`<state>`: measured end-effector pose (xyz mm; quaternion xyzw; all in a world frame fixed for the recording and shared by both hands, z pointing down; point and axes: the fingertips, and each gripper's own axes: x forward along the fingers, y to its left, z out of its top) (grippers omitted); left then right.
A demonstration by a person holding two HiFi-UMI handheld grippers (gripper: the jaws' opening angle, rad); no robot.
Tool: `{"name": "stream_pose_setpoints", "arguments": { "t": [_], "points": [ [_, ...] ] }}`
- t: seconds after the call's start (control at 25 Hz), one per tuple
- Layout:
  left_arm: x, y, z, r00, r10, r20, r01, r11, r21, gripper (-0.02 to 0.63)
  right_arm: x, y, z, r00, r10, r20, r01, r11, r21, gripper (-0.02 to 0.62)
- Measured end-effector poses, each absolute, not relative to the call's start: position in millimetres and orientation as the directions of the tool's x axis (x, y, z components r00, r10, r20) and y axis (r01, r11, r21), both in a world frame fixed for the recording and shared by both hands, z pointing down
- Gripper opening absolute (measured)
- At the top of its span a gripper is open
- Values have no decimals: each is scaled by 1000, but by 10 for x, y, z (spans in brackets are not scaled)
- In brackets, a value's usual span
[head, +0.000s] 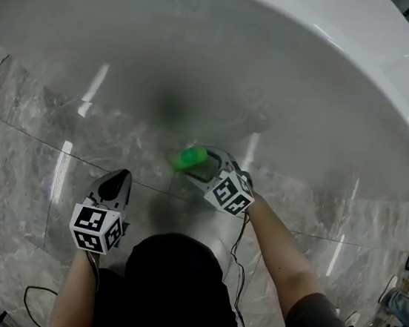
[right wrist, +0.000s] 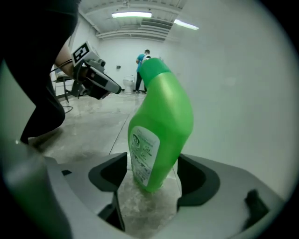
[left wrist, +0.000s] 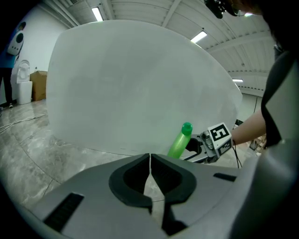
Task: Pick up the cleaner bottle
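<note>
Now the right gripper [right wrist: 153, 175] has its two jaws pressed on both sides of the green cleaner bottle [right wrist: 161, 126], low down near its bottom. The bottle leans a bit, with its cap [left wrist: 187, 127] on top. Under it is the grey stone floor [head: 25, 165], and just beside it is a big white round thing [head: 276, 71]. The left gripper [left wrist: 150, 161] is near the bottle but not touching it. Its jaws are closed together with nothing in them.

Head camera looks steeply down at the marble floor [head: 24, 173]; gripper cameras sit low, close behind their jaws; all share the green bottle [head: 189, 158].
</note>
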<state>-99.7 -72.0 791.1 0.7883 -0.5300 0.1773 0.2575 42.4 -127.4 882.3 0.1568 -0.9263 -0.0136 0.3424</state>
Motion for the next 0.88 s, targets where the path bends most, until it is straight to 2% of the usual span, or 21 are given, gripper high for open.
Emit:
{"name": "stream_pose_setpoints", "arguments": {
  "t": [0.2,0.32,0.44,0.76,0.88],
  "points": [
    [-1072,-736,8150,363,-736,571,-932,-275,238,21,302,-1344,8939,-741,-234,629,-191,972,137,311],
    [-1109,-767,8236,356,-735,577,-934,-259,247,21,185,-1328,8989,-758,-209,618,-187,977,100,311],
    [-1126,-771,8266,357,-737,574,-933,-251,259,21,99,-1322,9050,-767,-239,595,-262,964,50,310],
    [-1230,-727,8377,376,-725,577,-925,-260,277,21,-76,-1444,9125,-736,-418,532,-524,850,-56,308],
    [-1256,-672,8405,383,-723,576,-922,-255,293,21,-104,-1484,9134,-716,-467,519,-575,816,-59,304]
  ]
}}
